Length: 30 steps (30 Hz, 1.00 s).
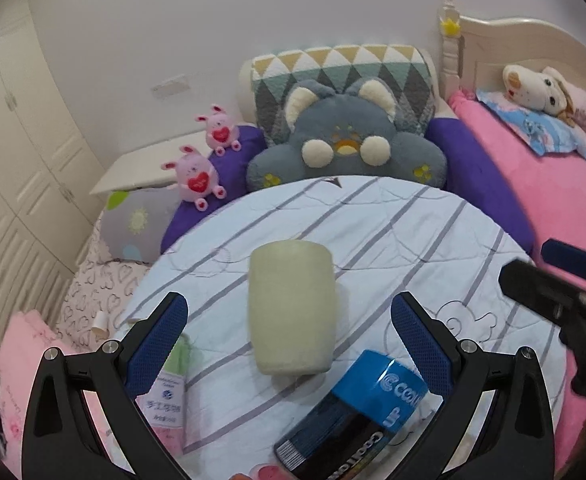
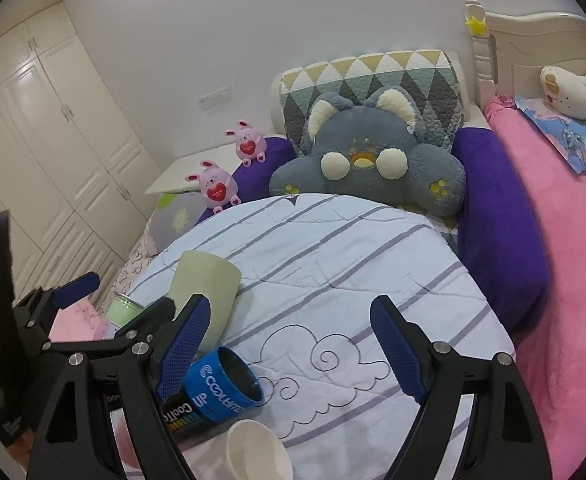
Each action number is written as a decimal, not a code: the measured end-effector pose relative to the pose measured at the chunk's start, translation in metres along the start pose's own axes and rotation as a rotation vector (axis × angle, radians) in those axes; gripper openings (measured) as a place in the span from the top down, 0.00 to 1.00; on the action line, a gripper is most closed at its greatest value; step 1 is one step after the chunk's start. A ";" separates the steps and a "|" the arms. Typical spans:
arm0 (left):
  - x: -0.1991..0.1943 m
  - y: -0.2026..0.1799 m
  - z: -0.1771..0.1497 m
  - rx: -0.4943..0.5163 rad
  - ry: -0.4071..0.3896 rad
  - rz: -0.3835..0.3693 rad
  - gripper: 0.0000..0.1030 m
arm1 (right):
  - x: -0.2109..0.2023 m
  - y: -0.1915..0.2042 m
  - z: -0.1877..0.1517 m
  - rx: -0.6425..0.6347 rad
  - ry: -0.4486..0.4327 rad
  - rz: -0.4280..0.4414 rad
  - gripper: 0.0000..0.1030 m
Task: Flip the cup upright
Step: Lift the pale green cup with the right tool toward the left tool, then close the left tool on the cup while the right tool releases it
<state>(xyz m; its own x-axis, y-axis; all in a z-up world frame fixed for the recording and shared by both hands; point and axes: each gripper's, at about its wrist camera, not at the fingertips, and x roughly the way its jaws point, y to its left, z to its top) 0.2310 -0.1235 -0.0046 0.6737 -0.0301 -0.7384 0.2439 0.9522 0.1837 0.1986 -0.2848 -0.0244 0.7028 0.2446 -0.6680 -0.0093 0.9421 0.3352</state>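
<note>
Clearly inverted: pale green cup [image 1: 291,312] matte, base up on quilt [image 1: 393,232].

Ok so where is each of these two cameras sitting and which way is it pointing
Left wrist: on the left gripper, facing the headboard; its open fingers straddle the pale green cup, base up; the right gripper shows at right.
Right wrist: on the right gripper, same heading, over bare striped quilt; the left gripper shows at left.
Shared: cup, blue can, grey cat cushion.
</note>
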 end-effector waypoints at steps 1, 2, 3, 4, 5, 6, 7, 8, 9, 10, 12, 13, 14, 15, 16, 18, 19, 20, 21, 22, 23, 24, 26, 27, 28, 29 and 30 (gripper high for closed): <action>0.003 -0.001 0.002 0.003 0.005 0.001 0.00 | 0.000 -0.002 -0.001 0.001 0.005 0.001 0.18; 0.006 -0.003 0.005 0.013 0.009 0.008 0.00 | 0.002 -0.004 -0.001 0.003 0.002 0.008 0.18; 0.011 -0.004 0.008 0.027 0.016 0.020 0.00 | 0.003 -0.005 -0.001 0.002 -0.002 0.011 0.19; 0.013 -0.005 0.009 0.032 0.020 0.024 0.00 | 0.003 -0.008 -0.002 0.000 0.003 0.009 0.19; 0.016 -0.005 0.012 0.032 0.029 0.021 0.00 | 0.006 -0.010 -0.003 0.000 0.013 0.010 0.18; 0.019 -0.004 0.013 0.027 0.040 0.015 0.00 | 0.008 -0.012 -0.003 0.002 0.013 0.017 0.18; 0.023 -0.003 0.015 0.019 0.052 0.004 0.00 | 0.010 -0.013 -0.003 0.003 0.017 0.019 0.18; 0.026 -0.003 0.017 0.014 0.062 -0.011 0.00 | 0.014 -0.014 -0.002 0.002 0.026 0.017 0.18; 0.029 -0.002 0.018 0.011 0.073 -0.021 0.00 | 0.017 -0.014 -0.002 0.001 0.033 0.020 0.18; 0.033 -0.001 0.020 0.006 0.083 -0.027 0.00 | 0.019 -0.015 -0.002 0.000 0.034 0.025 0.18; 0.041 -0.001 0.022 0.004 0.099 -0.027 0.00 | 0.025 -0.014 -0.001 -0.006 0.044 0.030 0.18; 0.045 -0.001 0.022 0.002 0.110 -0.023 0.00 | 0.026 -0.013 -0.001 -0.008 0.046 0.032 0.18; 0.048 0.000 0.023 0.000 0.118 -0.017 0.00 | 0.029 -0.012 -0.001 -0.010 0.050 0.033 0.19; 0.051 0.001 0.023 -0.001 0.122 -0.016 0.00 | 0.031 -0.012 -0.001 -0.012 0.054 0.035 0.18; 0.053 0.001 0.023 0.000 0.128 -0.017 0.00 | 0.033 -0.012 0.000 -0.012 0.057 0.037 0.18; 0.061 0.002 0.023 -0.002 0.156 -0.027 0.00 | 0.036 -0.012 0.000 -0.011 0.062 0.043 0.18; 0.065 0.003 0.023 -0.003 0.171 -0.033 0.00 | 0.037 -0.012 0.000 -0.010 0.064 0.047 0.18; 0.071 0.004 0.022 -0.006 0.198 -0.046 0.00 | 0.038 -0.012 0.001 -0.010 0.067 0.049 0.18; 0.075 0.005 0.022 -0.006 0.215 -0.050 0.00 | 0.039 -0.012 0.001 -0.011 0.068 0.050 0.18; 0.081 0.005 0.022 -0.009 0.235 -0.050 0.00 | 0.040 -0.011 0.002 -0.012 0.069 0.050 0.18; 0.085 0.006 0.021 -0.010 0.249 -0.043 0.00 | 0.041 -0.011 0.003 -0.012 0.071 0.054 0.18; 0.091 0.006 0.020 -0.005 0.266 -0.038 0.00 | 0.041 -0.011 0.002 -0.012 0.073 0.055 0.18; 0.100 0.005 0.018 0.008 0.298 -0.025 0.00 | 0.044 -0.010 0.003 -0.016 0.080 0.055 0.18; 0.103 0.005 0.017 0.010 0.308 -0.019 0.00 | 0.046 -0.009 0.003 -0.015 0.086 0.061 0.18; 0.106 0.004 0.015 0.012 0.311 -0.023 0.01 | 0.048 -0.009 0.003 -0.015 0.091 0.060 0.18; 0.107 0.004 0.014 0.013 0.313 -0.026 0.03 | 0.049 -0.009 0.003 -0.015 0.095 0.056 0.18; 0.109 0.004 0.014 0.011 0.316 -0.026 0.10 | 0.050 -0.009 0.003 -0.014 0.097 0.057 0.18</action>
<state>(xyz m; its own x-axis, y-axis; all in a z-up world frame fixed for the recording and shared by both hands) 0.3150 -0.1274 -0.0757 0.4175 0.0434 -0.9077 0.2671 0.9489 0.1682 0.2362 -0.2817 -0.0587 0.6291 0.3178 -0.7094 -0.0575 0.9291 0.3653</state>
